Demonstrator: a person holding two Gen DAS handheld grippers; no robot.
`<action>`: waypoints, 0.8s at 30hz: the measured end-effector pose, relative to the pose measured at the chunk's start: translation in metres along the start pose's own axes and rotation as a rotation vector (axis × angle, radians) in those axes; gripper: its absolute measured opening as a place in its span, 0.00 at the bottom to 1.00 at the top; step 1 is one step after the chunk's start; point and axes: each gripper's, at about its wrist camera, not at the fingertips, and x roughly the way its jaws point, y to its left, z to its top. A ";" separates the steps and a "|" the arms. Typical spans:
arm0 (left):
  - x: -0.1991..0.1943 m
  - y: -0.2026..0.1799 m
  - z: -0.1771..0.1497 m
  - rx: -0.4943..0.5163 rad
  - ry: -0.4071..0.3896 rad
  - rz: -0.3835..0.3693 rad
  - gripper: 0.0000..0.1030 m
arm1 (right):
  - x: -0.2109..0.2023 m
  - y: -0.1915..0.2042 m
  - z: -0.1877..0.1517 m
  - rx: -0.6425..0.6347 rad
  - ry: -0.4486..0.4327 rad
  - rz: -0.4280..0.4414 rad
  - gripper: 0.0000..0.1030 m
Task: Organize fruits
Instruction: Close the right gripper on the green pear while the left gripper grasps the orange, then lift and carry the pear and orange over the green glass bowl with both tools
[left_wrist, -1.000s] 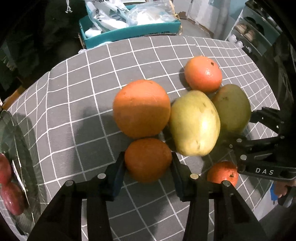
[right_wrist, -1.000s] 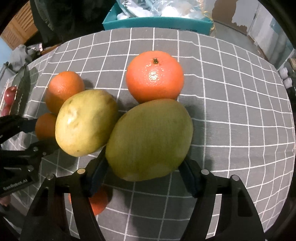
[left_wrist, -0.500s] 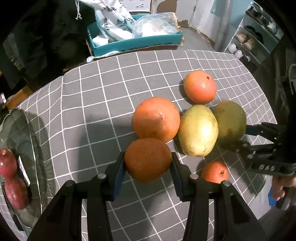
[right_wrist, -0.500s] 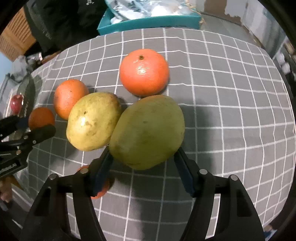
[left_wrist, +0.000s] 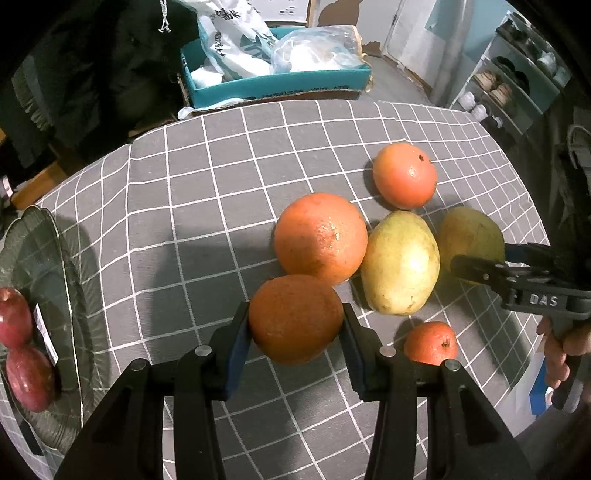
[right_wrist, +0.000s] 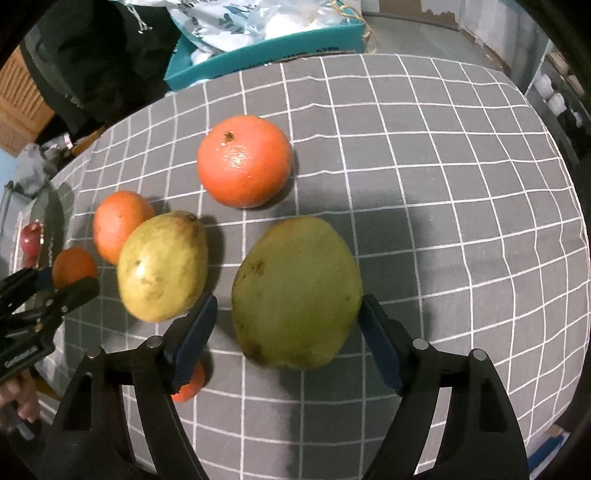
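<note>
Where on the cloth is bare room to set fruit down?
Bare checked cloth lies between the glass plate and the large orange, and right of the green mango. It is crowded around the yellow mango.

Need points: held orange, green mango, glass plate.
held orange (left_wrist: 295, 319), left wrist view, middle of its front face
green mango (right_wrist: 297, 293), right wrist view, centre of the skin
glass plate (left_wrist: 35, 236), left wrist view, bare rim

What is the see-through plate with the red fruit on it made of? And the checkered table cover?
The plate looks like clear glass: the grid shows through it. The table cover looks like matte woven cloth, since it wrinkles and drapes at the edge.
</note>
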 end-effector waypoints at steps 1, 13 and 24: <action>0.001 0.000 0.000 0.000 0.002 0.001 0.45 | 0.003 0.000 0.001 0.000 0.003 -0.002 0.77; 0.001 0.004 0.000 -0.012 0.001 -0.002 0.45 | 0.011 0.012 -0.002 -0.073 -0.024 -0.088 0.67; -0.029 0.006 0.004 -0.028 -0.066 0.002 0.45 | -0.023 0.021 -0.007 -0.096 -0.136 -0.150 0.67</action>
